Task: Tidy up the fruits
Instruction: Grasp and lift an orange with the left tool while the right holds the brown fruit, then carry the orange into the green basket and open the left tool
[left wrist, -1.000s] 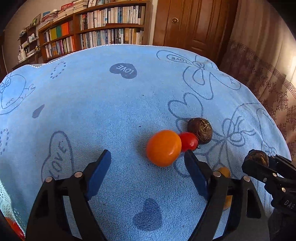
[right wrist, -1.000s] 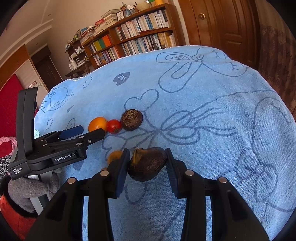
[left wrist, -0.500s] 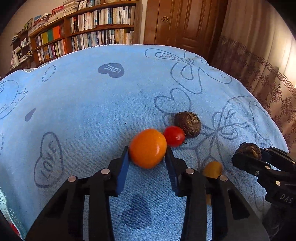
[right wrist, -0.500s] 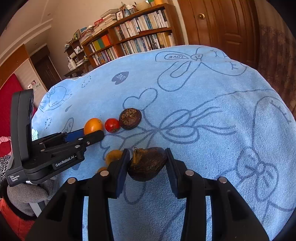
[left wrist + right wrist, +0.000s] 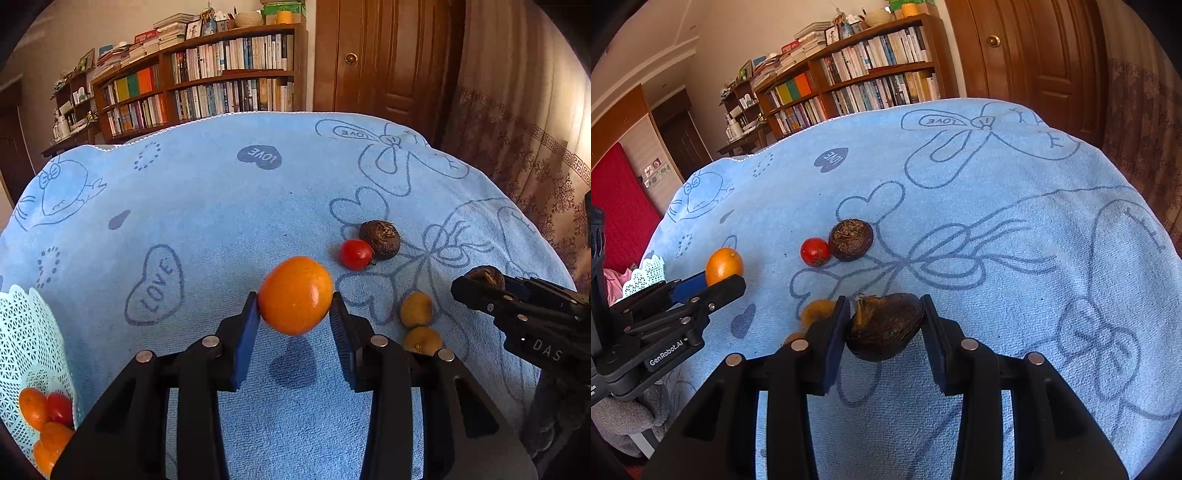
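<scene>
While my left gripper (image 5: 295, 314) clamps the orange (image 5: 295, 295) above the towel (image 5: 221, 206), my right gripper (image 5: 884, 325) pinches a dark brown fruit (image 5: 884, 325).

The left gripper (image 5: 295, 321) has its jaws closed on an orange (image 5: 295, 295), the blue pads (image 5: 245, 343) pressing it from either side. It holds the orange raised off the blue cloth, as the shadow beneath it shows, and points toward the far side of the scene. The right gripper (image 5: 885, 325) has its jaws clamped on a dark brown fruit (image 5: 884, 326), gripped at its two sides. In the left wrist view the right gripper sits low at the right, its tips aimed leftward. In the right wrist view the left gripper lies at the left, angled up and to the right.
</scene>
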Demonstrator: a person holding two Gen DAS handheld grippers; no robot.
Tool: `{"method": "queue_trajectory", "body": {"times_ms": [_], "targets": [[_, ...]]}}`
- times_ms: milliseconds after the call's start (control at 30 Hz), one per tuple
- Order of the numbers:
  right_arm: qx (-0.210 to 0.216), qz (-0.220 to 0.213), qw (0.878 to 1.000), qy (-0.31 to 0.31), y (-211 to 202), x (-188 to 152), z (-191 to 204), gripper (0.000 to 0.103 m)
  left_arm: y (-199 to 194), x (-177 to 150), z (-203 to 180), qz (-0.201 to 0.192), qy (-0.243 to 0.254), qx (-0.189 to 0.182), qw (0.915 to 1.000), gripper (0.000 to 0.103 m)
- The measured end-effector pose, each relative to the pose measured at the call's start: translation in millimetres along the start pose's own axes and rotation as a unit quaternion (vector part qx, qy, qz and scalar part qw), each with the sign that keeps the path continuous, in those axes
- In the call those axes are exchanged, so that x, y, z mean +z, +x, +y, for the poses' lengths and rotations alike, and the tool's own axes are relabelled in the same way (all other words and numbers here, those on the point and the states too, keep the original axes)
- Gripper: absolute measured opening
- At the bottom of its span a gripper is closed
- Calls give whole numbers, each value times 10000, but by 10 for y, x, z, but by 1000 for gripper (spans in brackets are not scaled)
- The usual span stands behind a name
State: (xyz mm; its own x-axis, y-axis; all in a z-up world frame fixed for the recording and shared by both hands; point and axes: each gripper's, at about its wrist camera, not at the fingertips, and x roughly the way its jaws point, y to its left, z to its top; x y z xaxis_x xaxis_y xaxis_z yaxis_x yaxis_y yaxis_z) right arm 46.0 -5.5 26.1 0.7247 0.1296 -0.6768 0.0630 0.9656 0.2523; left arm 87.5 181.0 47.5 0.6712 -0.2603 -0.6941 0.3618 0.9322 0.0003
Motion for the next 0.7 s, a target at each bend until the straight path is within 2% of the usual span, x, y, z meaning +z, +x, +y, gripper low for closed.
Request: {"method": "queue_trajectory", "body": {"times_ms": [267, 700], "targets": [[-57, 3, 10000, 35, 15, -7, -12, 39, -351, -94, 120, -316, -105, 234, 9992, 40], [-223, -63, 9996, 162, -14, -33, -55, 39, -790, -304, 391, -589, -341, 458, 9966, 40]]}}
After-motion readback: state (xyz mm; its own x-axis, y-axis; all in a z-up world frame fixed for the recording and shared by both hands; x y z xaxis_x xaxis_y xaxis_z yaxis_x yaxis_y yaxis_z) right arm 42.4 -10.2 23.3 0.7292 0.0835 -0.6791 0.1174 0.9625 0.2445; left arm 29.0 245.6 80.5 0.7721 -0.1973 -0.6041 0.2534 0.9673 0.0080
